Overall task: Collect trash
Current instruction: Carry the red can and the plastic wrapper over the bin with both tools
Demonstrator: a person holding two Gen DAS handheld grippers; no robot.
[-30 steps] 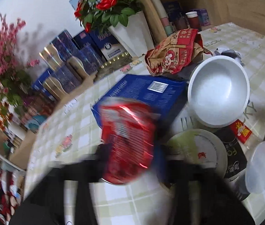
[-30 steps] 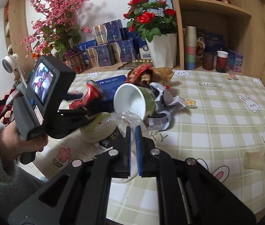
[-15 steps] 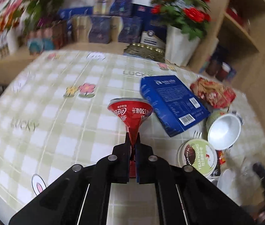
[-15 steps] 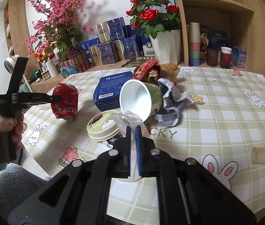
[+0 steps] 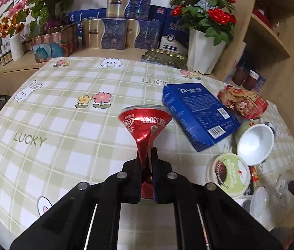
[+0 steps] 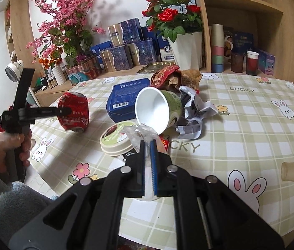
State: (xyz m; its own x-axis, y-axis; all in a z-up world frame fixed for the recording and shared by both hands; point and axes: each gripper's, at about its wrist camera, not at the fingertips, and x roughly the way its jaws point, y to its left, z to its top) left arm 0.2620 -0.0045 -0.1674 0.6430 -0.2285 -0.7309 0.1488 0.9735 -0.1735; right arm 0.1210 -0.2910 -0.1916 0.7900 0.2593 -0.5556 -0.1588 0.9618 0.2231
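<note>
Reading "330" (upside down): left tool's [image 5: 147, 162] can [image 5: 145, 123].

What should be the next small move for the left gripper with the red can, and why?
Probably carry the crushed red can away from the table toward wherever trash is gathered; no bin shows. The left gripper is shut on it, the can is squeezed flat between the pads, and it hangs clear of the blue box.

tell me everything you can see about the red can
The red can is a crushed soda can of thin shiny metal with white lettering. Its middle is pinched flat between the left gripper pads, so its far end flares like a funnel. It is held above the checked tablecloth, left of the blue box.
</note>
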